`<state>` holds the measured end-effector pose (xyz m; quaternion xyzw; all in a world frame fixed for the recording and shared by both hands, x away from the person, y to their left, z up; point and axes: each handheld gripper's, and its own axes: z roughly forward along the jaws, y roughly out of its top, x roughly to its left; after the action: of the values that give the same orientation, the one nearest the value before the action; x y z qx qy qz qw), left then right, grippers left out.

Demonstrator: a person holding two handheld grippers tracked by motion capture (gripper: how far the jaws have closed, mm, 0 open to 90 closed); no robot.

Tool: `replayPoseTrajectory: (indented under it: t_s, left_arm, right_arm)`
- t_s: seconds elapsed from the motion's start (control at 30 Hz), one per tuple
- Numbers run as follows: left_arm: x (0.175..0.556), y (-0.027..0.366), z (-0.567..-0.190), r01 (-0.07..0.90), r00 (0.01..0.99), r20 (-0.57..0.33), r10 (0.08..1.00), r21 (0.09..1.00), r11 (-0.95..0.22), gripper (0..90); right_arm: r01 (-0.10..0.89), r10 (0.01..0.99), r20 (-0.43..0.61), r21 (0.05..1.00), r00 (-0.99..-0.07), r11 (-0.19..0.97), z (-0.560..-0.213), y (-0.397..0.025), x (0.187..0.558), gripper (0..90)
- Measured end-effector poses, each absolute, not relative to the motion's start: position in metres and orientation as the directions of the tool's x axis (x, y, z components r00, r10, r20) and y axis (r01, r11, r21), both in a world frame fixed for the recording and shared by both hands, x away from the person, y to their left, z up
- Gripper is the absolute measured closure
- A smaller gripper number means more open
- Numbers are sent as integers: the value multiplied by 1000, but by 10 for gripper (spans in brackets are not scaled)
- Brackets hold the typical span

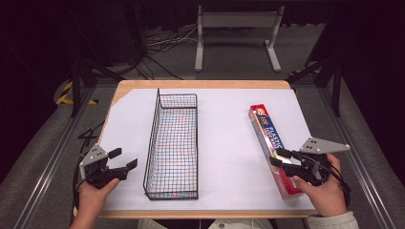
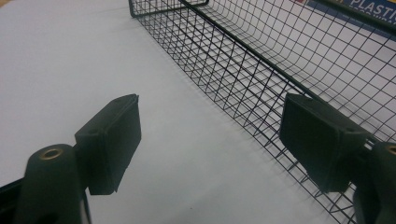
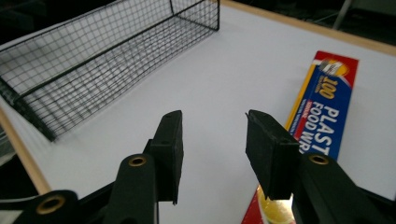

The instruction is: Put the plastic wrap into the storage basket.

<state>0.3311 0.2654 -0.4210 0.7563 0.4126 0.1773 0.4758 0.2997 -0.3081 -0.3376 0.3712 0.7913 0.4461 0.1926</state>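
From the high view I see my left gripper [image 1: 125,159] at about 8 o'clock on the table [image 1: 229,143], held in my left hand [image 1: 95,191], just beside the near left end of the wire basket [image 1: 173,143]. Its jaws stand wide apart with nothing between them; the left gripper view confirms this, with the two black pads [image 2: 112,140] spread over bare white surface and the basket's mesh wall [image 2: 261,79] running past the right-hand jaw, close to it, though I cannot tell whether they touch.

My right gripper [image 1: 277,157] sits at about 4 o'clock, held in my right hand [image 1: 325,191]. Its jaws are also parted and grip nothing. They hover over the near part of the plastic wrap box [image 1: 273,143], which lies flat on the white sheet, long axis running from roughly 1 o'clock down toward 5 o'clock. In the right gripper view the box [image 3: 322,121] lies under and beyond the right-hand jaw, its blue face and red end showing, while the left-hand jaw hangs over bare table. I cannot tell whether either pad touches the box.

The basket stands upright, long and narrow, centre-left of the table, running from 12 toward 6 o'clock, well apart from the box.
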Motion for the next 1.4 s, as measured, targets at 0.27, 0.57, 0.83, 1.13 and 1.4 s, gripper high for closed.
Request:
replayPoseTrajectory:
  t_s: [0.27,0.57,0.83,1.13,1.4]
  left_arm:
    - [331,265,-421,453,595,-124,794,868,-204,215]
    - [330,265,-421,453,592,-123,797,868,-202,215]
    - [331,266,-421,450,592,-122,797,870,-201,214]
    - [330,265,-421,452,594,-123,795,868,-205,214]
    - [331,266,-421,450,594,-121,795,870,-204,214]
  right_arm:
    - [432,813,63,870,-579,240,-344,-319,304,457]
    - [543,903,86,821,-422,176,-327,-314,325,326]
    - [577,917,88,799,-390,169,-325,-313,344,353]
    - [613,921,87,769,-380,181,-327,-306,363,325]
    - [667,927,60,712,-370,220,-338,-299,377,296]
